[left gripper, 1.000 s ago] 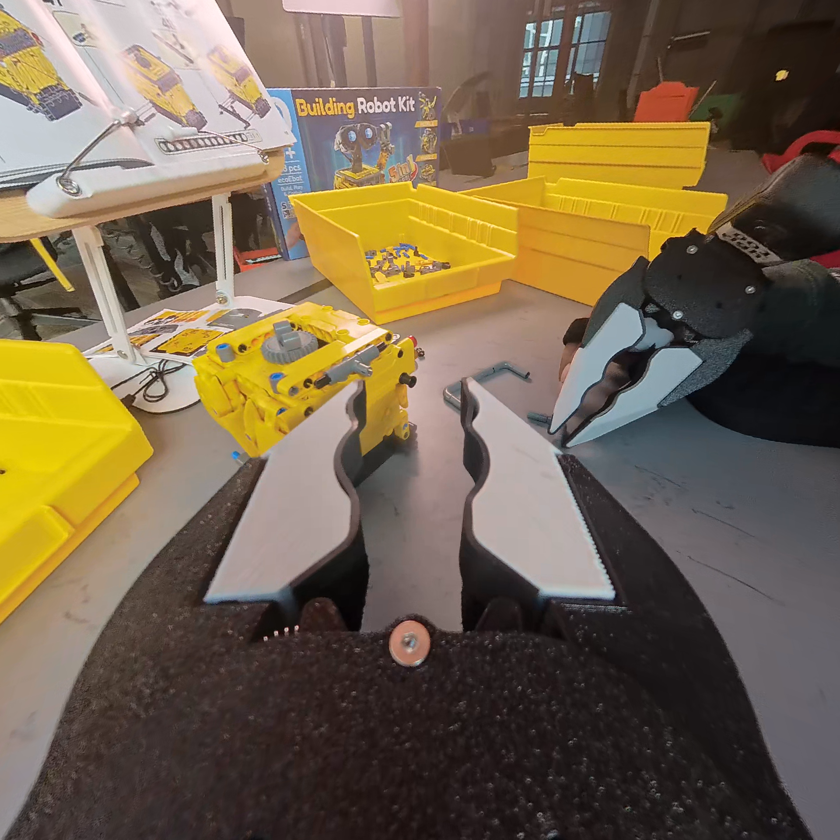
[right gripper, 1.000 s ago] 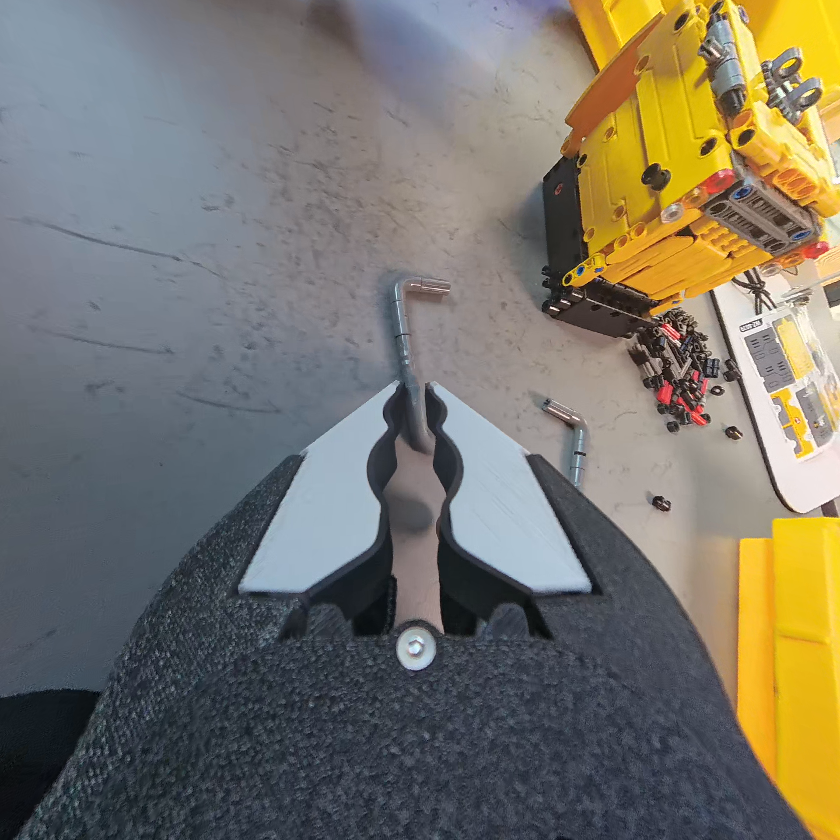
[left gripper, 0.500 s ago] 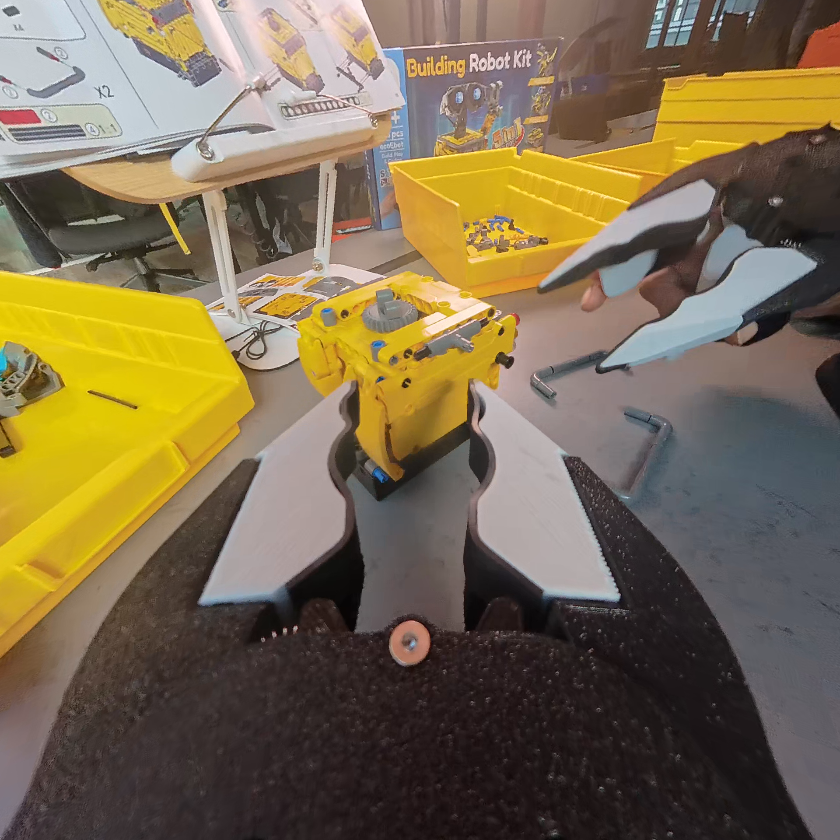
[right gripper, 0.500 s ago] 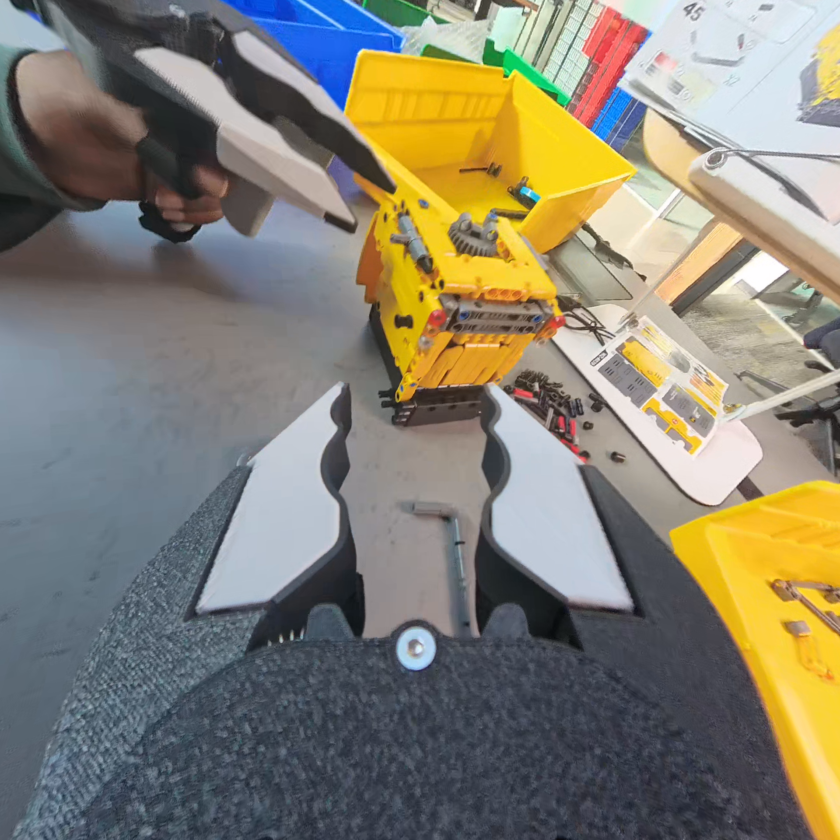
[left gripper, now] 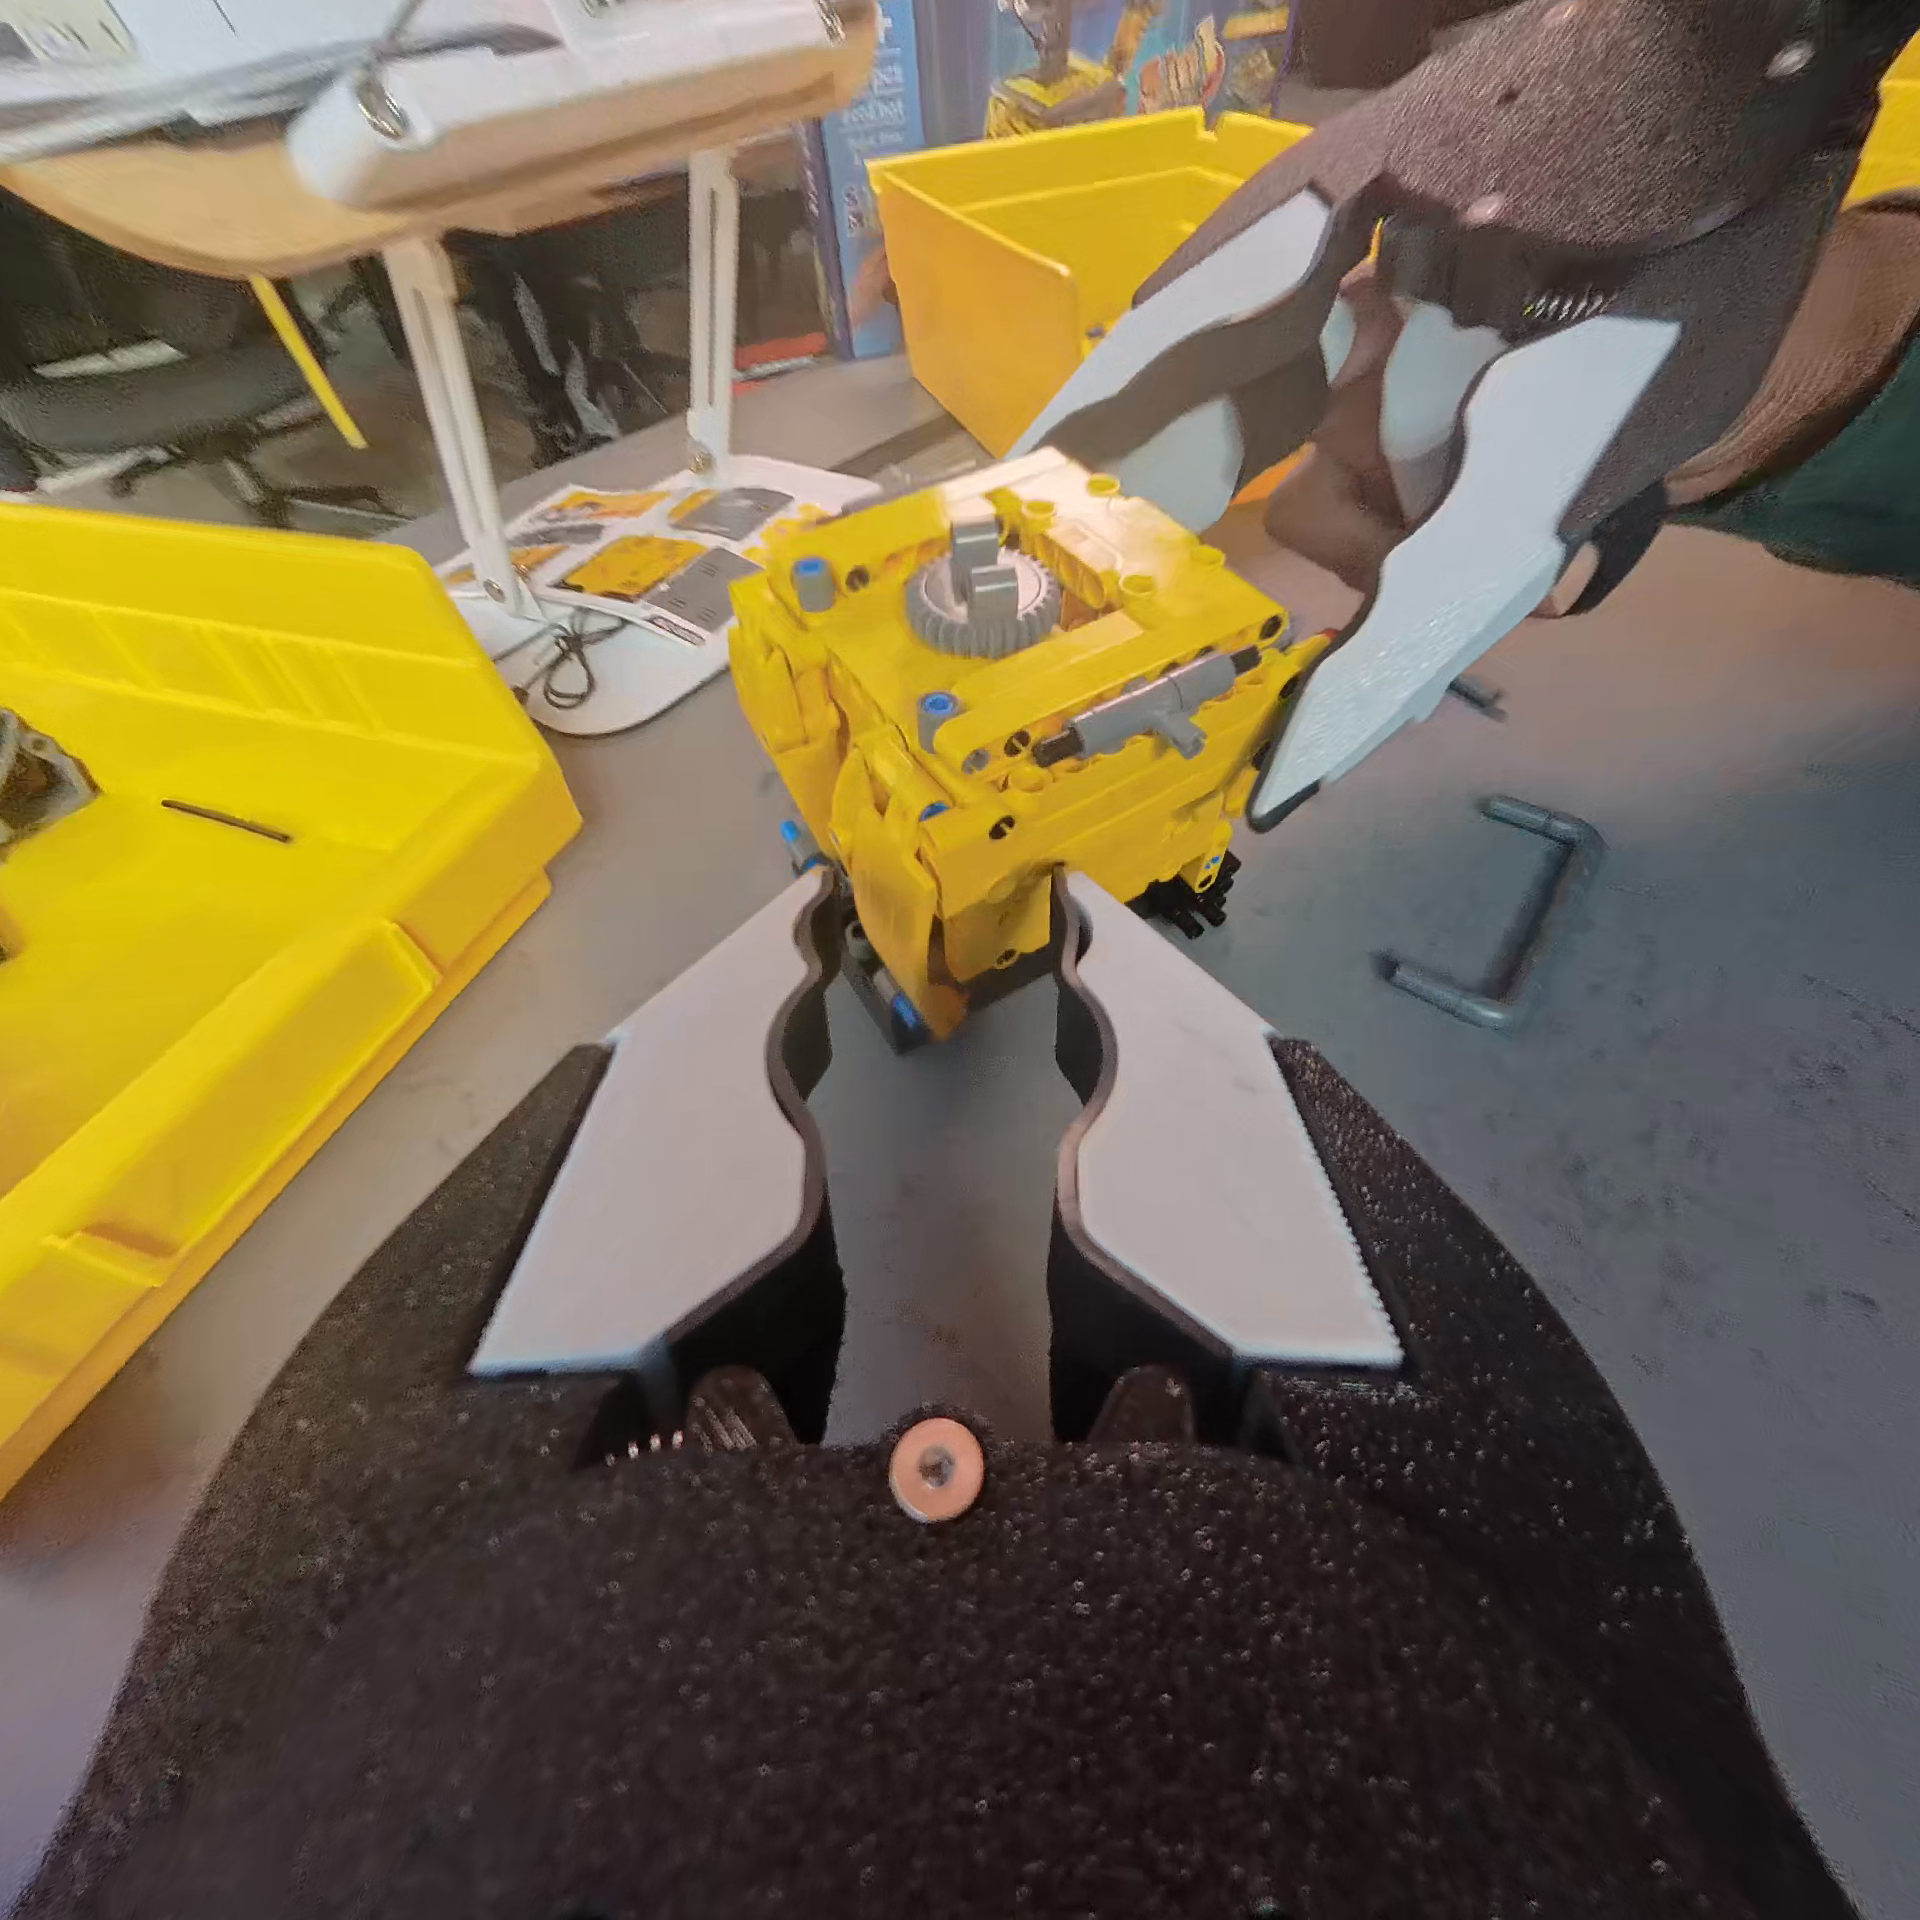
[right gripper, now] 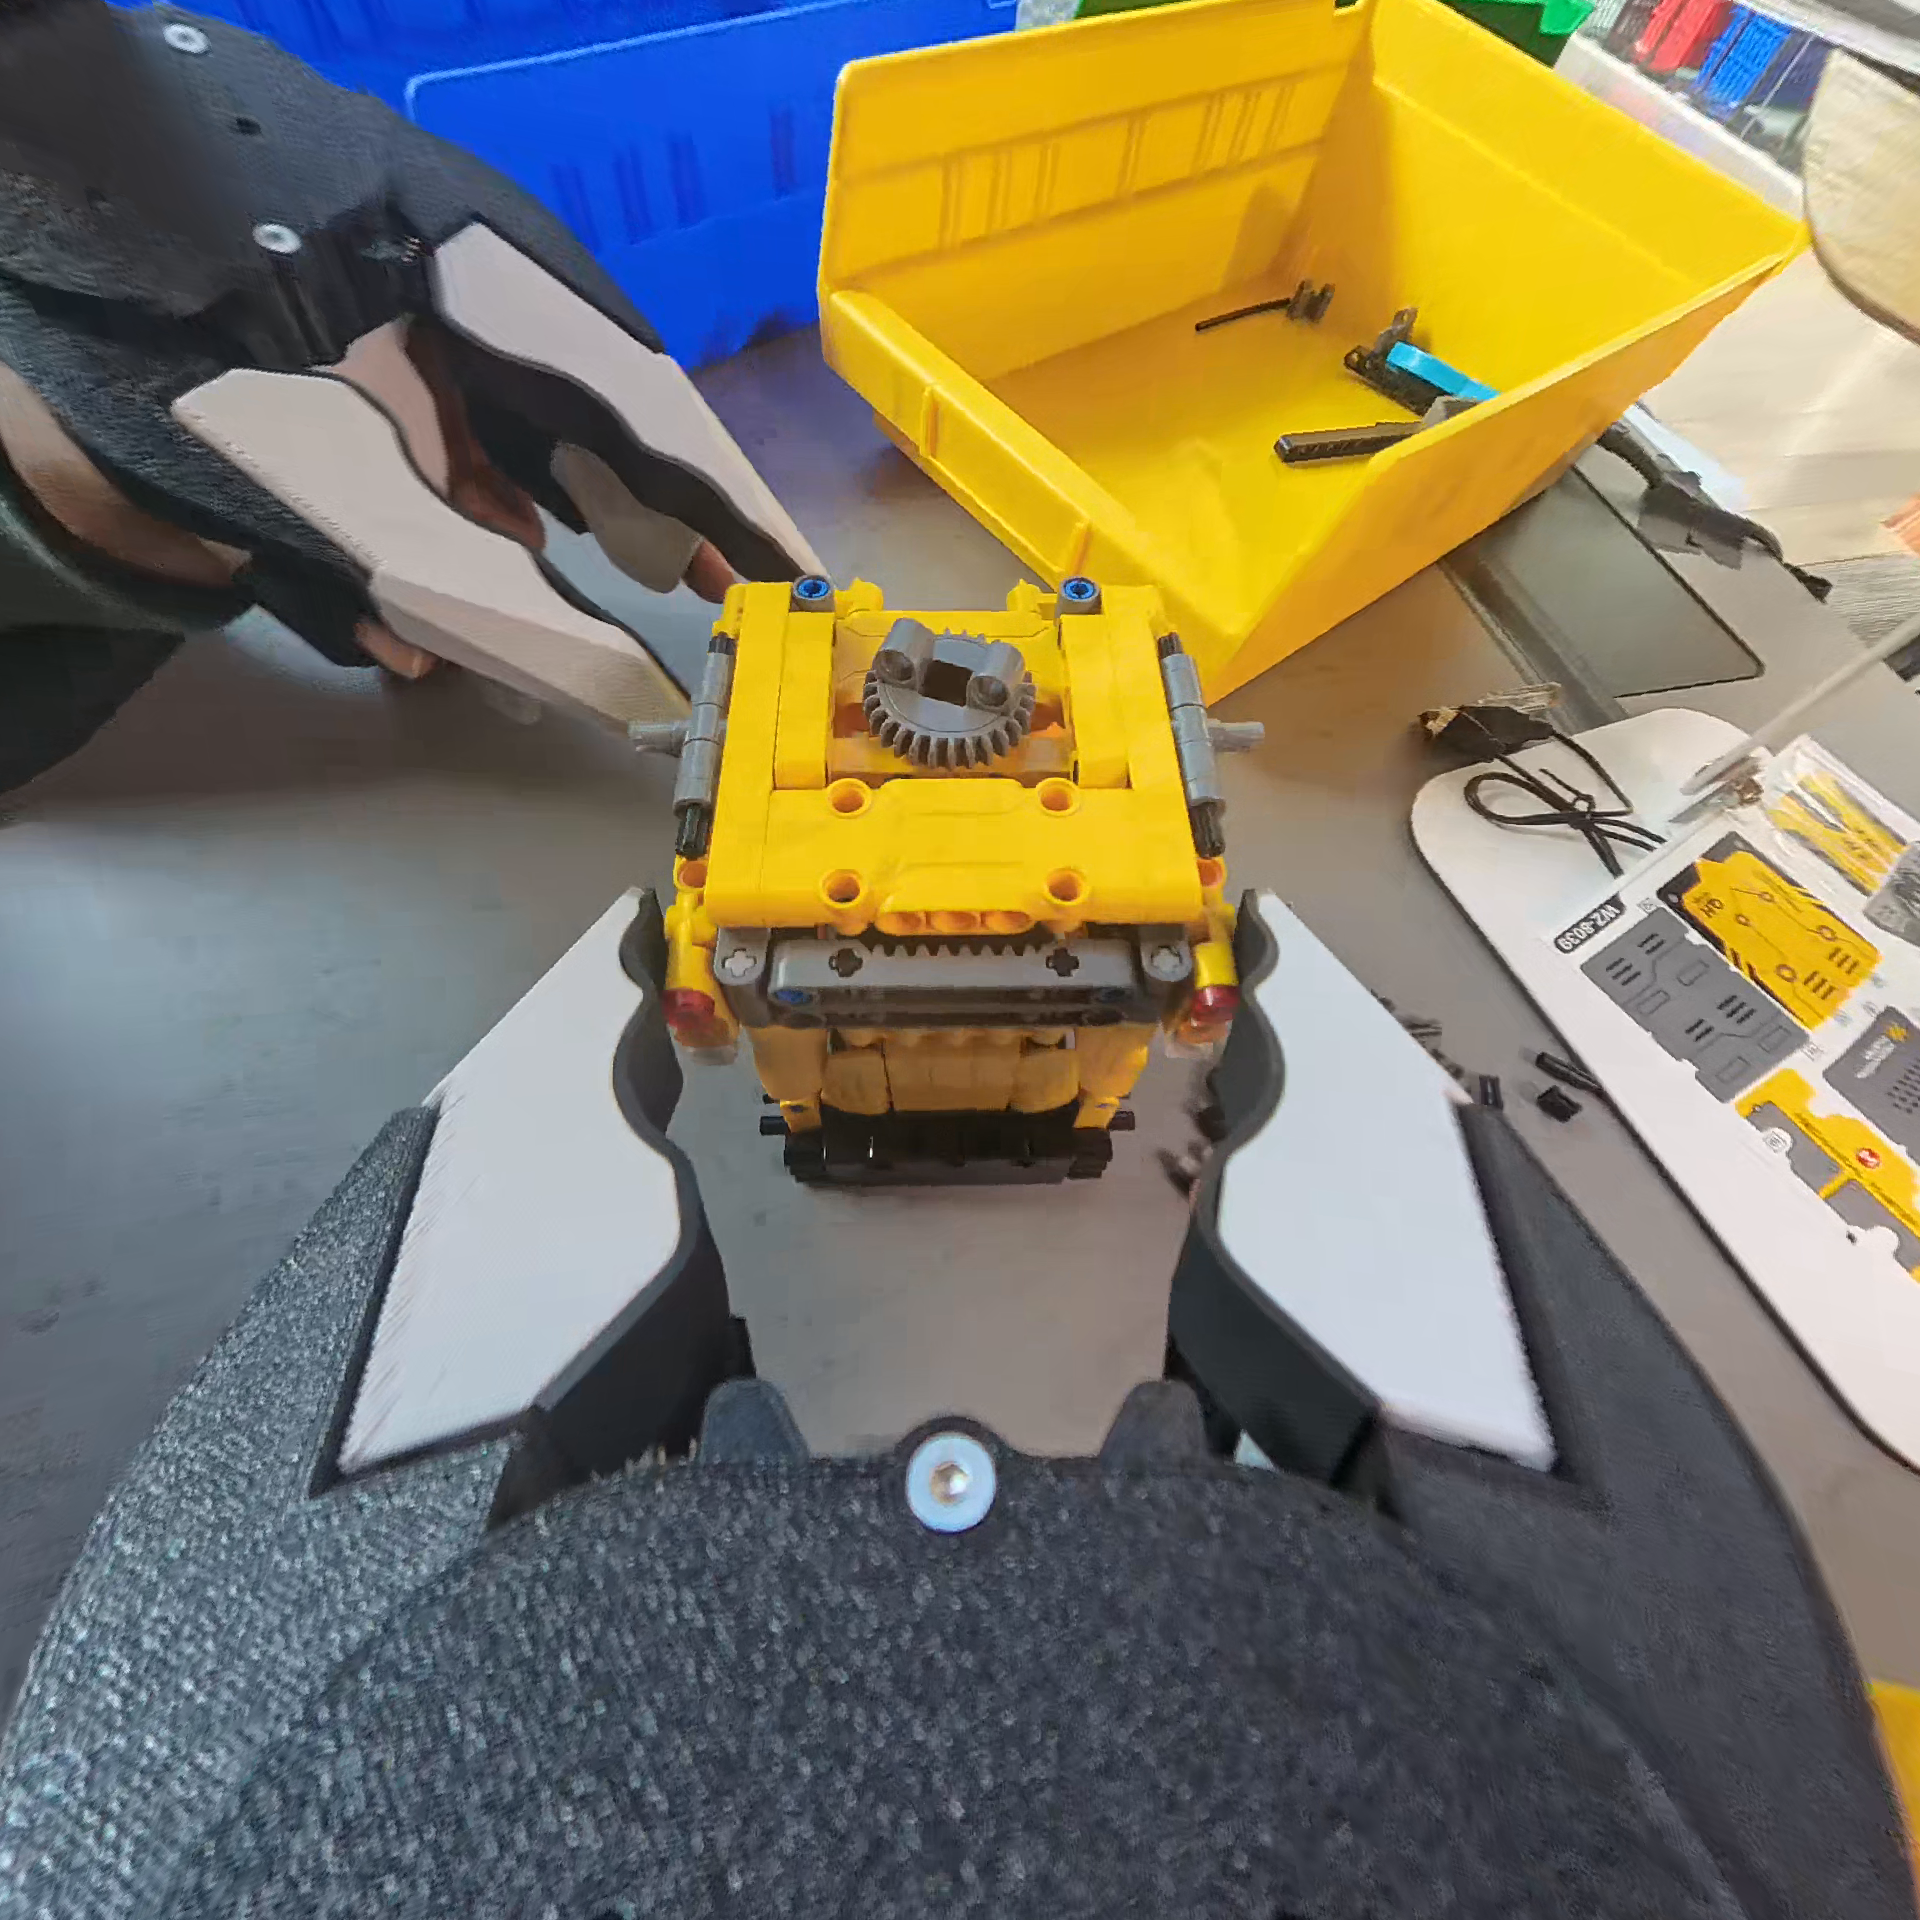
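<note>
The big table [left gripper: 1662,1299] is grey with small scratches. A white stand [left gripper: 447,343] holds up a wooden board [left gripper: 260,208]. Behind it a dark office chair [left gripper: 135,384] sits in the shade. Blue bins [right gripper: 644,177] stand at the back.

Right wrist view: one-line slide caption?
Open right gripper straddles a yellow brick model on the table; left gripper beside it.

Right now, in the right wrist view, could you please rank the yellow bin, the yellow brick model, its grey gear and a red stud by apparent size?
1. yellow bin
2. yellow brick model, though it sits nearer the camera, which flatters it
3. grey gear
4. red stud
</note>
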Demonstrator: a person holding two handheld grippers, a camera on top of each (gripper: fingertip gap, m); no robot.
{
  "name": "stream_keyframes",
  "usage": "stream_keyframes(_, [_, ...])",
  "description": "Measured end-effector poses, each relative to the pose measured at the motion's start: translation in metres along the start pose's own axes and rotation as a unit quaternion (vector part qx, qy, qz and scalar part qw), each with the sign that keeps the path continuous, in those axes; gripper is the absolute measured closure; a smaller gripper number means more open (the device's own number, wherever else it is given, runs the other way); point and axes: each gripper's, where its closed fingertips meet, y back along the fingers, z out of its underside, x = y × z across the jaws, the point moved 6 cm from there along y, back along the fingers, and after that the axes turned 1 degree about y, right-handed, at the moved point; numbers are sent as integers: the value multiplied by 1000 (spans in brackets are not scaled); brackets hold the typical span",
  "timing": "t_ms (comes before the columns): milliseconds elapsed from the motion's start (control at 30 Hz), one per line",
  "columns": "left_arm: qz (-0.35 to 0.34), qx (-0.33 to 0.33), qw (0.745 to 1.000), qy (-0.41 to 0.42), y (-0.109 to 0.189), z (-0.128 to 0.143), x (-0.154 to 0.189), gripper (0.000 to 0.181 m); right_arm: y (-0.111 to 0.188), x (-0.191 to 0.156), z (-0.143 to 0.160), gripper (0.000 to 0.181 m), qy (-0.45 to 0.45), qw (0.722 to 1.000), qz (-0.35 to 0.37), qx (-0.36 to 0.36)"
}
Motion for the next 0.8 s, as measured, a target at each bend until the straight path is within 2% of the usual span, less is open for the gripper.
stream_keyframes(67, [31,-16,999,18,3,3,-2,131,10,-16,0,76,5,1000,23,-2])
stream_keyframes(100, [40,-16,999,24,4,3,-3,131,14,-21,1,76,1,999,40,-3])
stream_keyframes(200, [78,-13,997,7,4,1,7,144,23,-29,6,76,-17,998,57,1])
stream_keyframes(367, [85,4,996,-29,2,-3,16,164,35,-27,16,76,-107,994,-3,12])
stream_keyframes(433, [68,6,997,-27,-2,-2,10,165,41,-29,14,72,-133,990,-41,32])
stream_keyframes(500, [68,10,998,-10,-6,-3,5,165,43,-31,16,69,-139,988,-51,34])
stream_keyframes(567, [70,8,998,5,-8,-3,1,165,48,-35,18,74,-128,990,-52,21])
stream_keyframes(667, [72,8,997,4,-8,-3,0,170,61,-49,24,97,-92,993,-70,-4])
stream_keyframes(733, [90,-2,996,-5,-9,-2,3,165,71,-56,32,111,-58,997,-56,-19])
stream_keyframes(800, [108,-19,994,-25,-13,1,6,155,81,-57,41,114,-18,998,-24,-51])
